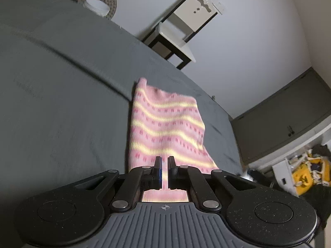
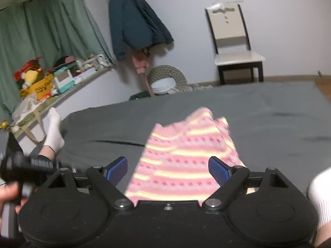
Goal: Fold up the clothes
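Your left gripper (image 1: pixel 164 161) is clamped on the pink striped sweater (image 1: pixel 163 124); your right gripper (image 2: pixel 168 168) is spread apart above it. The sweater runs lengthwise away from you across the grey bed (image 1: pixel 62 103); its near edge is hidden, motion-blurred.

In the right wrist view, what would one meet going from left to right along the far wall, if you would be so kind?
Green curtain → dark jacket hanging on the wall → round woven basket on the floor → chair.
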{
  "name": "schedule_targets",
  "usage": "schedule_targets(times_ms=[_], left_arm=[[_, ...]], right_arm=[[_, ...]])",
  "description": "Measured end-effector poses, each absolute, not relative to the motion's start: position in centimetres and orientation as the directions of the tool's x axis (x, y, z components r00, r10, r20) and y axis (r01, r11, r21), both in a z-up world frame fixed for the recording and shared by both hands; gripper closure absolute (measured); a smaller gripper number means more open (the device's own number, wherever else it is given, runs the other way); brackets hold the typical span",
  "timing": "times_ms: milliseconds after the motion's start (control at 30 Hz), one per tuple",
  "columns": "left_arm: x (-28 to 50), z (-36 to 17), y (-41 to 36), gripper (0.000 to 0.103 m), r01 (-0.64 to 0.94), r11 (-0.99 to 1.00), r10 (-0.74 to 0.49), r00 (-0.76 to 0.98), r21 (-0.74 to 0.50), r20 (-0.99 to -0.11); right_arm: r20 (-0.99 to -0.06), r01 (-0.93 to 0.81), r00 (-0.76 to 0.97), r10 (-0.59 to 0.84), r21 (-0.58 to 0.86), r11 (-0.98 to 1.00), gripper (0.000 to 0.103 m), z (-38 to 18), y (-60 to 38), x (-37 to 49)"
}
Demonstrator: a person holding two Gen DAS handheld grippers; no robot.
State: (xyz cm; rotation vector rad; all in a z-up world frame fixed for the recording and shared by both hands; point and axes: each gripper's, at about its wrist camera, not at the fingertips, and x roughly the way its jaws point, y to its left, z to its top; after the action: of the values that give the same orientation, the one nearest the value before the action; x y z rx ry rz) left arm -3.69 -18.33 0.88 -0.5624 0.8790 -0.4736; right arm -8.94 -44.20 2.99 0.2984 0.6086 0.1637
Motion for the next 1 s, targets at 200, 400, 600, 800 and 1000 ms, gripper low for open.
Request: schedule_targets(times_ms=[200,400,600,800,1000], left_arm=[[-2.2,1.3,-21.8,0.101,0.234,0.835,-0.528,0.595,-0.497,-0.606],[-1.1,1.3,-25.3,0.101,0.076,0.980,-0.188,0.632,-0.182,-0.751],[-0.3,1.2,-26.6,0.101,-0.149,0.989,0.076,0.629,-0.024,-0.774],[-0.2,0.9,-26.4,0.101,-0.169,0.982,0.170,0.588,0.085,-0.791],[-0.3,1.2,-27.0,0.101,-0.107,0.974,0.224,0.627,0.202,-0.746]], right_arm=[[-0.585,-0.060,0.756,0.294,0.385,0.921,0.018,2.5,-45.0,-12.1],[-0.602,-0.082,0.726,0.333,0.404,0.911,0.018,3.1,-43.0,-13.4],[-0.595,-0.086,0.722,0.352,0.428,0.900,0.017,3.2,-41.1,-13.9],[-0.590,-0.083,0.723,0.358,0.441,0.894,0.014,3.1,-40.6,-14.5],[-0.584,-0.082,0.729,0.357,0.444,0.893,0.013,3.0,-41.1,-15.3]])
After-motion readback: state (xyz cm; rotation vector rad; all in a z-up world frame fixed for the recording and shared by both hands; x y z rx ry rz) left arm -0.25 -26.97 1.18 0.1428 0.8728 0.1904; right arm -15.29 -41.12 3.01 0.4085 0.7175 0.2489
